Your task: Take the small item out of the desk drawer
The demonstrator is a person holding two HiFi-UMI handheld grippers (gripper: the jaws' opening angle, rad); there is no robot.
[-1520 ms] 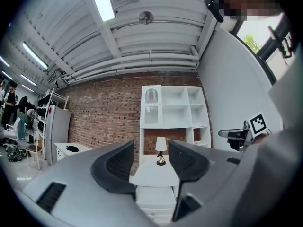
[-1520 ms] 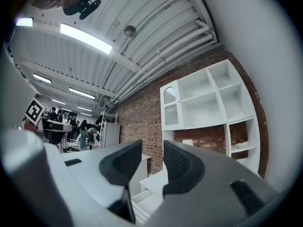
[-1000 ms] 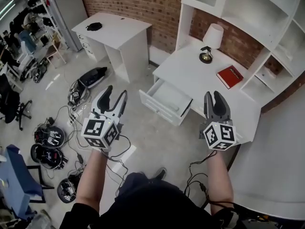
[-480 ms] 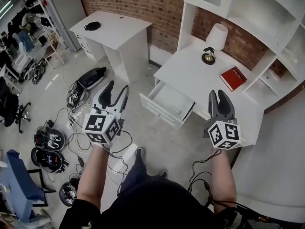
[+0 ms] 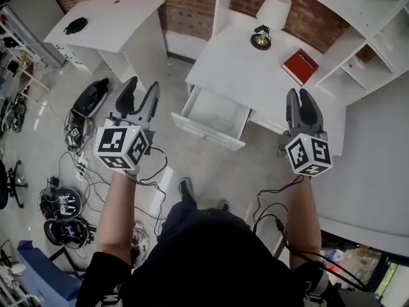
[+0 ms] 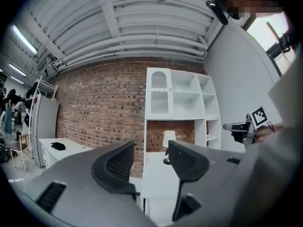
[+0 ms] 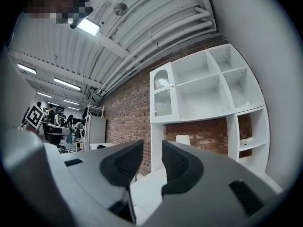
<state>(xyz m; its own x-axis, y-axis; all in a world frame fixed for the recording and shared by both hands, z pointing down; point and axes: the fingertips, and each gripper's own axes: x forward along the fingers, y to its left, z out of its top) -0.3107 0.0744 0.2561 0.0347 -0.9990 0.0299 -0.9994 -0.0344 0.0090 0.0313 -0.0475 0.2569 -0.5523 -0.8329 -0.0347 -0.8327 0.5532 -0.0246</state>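
Under the desk's (image 5: 236,62) front edge, the drawer (image 5: 206,130) is hanging pulled out. Whether the small item is lying inside, I can't tell from up here. The red book (image 5: 300,66) is lying near the desktop's right edge, its cover lettering too small to read. The left gripper (image 5: 142,86) is hovering over the floor left of the drawer, jaws wide, empty. The right gripper (image 5: 301,95) is hovering above the desk's front right corner, jaws narrowly apart, gripping nothing.

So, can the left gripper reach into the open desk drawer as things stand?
Probably yes: the drawer is pulled out, open on top, and nothing stands between it and the empty left gripper.
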